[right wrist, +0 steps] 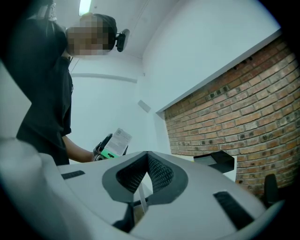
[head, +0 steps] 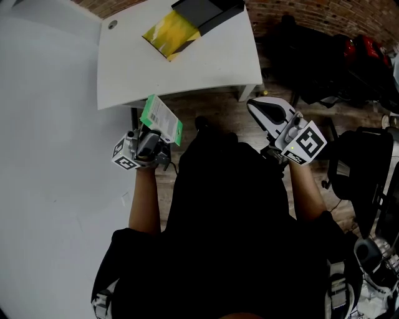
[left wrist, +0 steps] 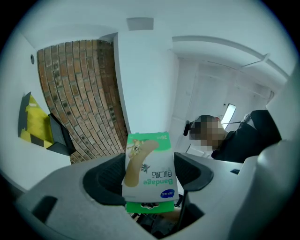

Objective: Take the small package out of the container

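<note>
Close to the person's body, the left tool (left wrist: 150, 172) was gripping a small box (left wrist: 147, 154) of bandages. The box was green and white. Its two pads pressed on the sides of the box, and the box stuck up past them, tipped a little. The right tool (right wrist: 147, 159) was on the other side of the body. Its pads were closed together and it held nothing.

Both tools hung over the wood floor (head: 206, 106), in front of the white bench (head: 206, 68) and not over it.

Farther off, at the back edge of the bench, sat the black container (head: 209, 11). A yellow bag (head: 171, 34) lay partly under it and stuck out to the front.

It looked like the taking-out step was done, because the small box was well away from the container and up in the air. The next move would likely be to reach forward and put the box down on a bare part of the bench. For that, the left tool would need to bring it low and level, then open its pads.
</note>
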Motion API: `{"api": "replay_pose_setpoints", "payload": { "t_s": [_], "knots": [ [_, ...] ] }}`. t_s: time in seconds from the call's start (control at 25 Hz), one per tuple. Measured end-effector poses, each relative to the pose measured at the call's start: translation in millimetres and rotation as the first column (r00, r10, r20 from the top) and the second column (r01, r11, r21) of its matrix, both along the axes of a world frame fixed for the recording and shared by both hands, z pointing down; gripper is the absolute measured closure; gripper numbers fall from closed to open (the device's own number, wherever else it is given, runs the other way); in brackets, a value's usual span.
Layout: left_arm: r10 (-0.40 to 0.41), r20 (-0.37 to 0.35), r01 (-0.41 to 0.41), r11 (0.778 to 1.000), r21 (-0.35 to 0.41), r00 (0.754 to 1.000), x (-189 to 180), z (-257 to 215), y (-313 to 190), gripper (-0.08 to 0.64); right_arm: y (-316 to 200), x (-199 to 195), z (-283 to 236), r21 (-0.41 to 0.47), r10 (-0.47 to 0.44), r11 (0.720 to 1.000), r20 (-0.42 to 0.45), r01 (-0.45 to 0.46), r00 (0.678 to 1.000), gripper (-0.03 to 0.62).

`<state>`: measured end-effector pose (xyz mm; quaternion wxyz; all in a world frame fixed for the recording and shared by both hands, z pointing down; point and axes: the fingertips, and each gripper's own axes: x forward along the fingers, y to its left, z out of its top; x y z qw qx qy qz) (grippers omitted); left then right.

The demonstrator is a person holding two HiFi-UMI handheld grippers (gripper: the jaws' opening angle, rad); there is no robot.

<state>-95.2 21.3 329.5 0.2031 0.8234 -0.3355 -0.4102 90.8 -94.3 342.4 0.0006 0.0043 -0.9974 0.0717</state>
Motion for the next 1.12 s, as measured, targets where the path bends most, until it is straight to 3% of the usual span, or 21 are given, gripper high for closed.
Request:
{"api": "replay_pose_setpoints", "payload": {
  "t_s": [0.44,1.12],
  "knots": [
    [0.009,-0.002,-0.009,1.000,-0.007,1.000,-1.6,-2.0,6.9,0.229,5.6,-11.3,-0.9,0.008,-0.031,0.999,0.001,0.031,1.000,0.586],
    [0.004,0.037,-0.003,0.999,-0.032,0.999,-7.6,0.9,2.5,0.229,-3.7,-19.3,3.0,0.005,-0.008,1.000,-0.007,0.008,1.000,0.586]
  ]
}}
